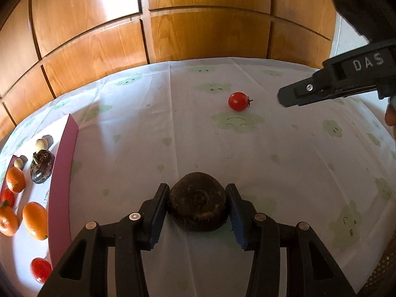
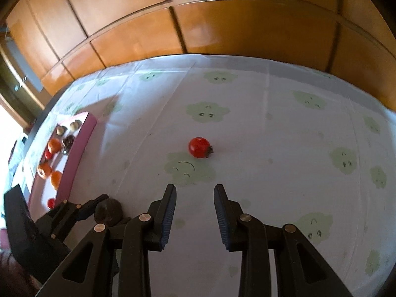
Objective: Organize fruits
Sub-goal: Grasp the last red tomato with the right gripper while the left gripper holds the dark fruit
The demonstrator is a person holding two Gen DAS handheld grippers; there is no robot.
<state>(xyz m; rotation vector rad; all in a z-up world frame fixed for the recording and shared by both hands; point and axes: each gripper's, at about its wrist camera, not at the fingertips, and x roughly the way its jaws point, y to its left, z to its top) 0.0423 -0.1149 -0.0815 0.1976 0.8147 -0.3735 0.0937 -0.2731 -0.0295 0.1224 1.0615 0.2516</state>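
Observation:
A dark brown round fruit sits on the tablecloth between the pads of my left gripper. The left pad touches it; a thin gap shows at the right pad. It also shows in the right wrist view. A red cherry tomato lies farther out on the cloth, also in the right wrist view. My right gripper is open and empty, hovering short of the tomato; it shows in the left wrist view.
A pink-walled tray at the left holds oranges, a dark eggplant-like fruit, small pale nuts and red tomatoes. It also shows in the right wrist view. Wooden cabinet doors stand behind the table.

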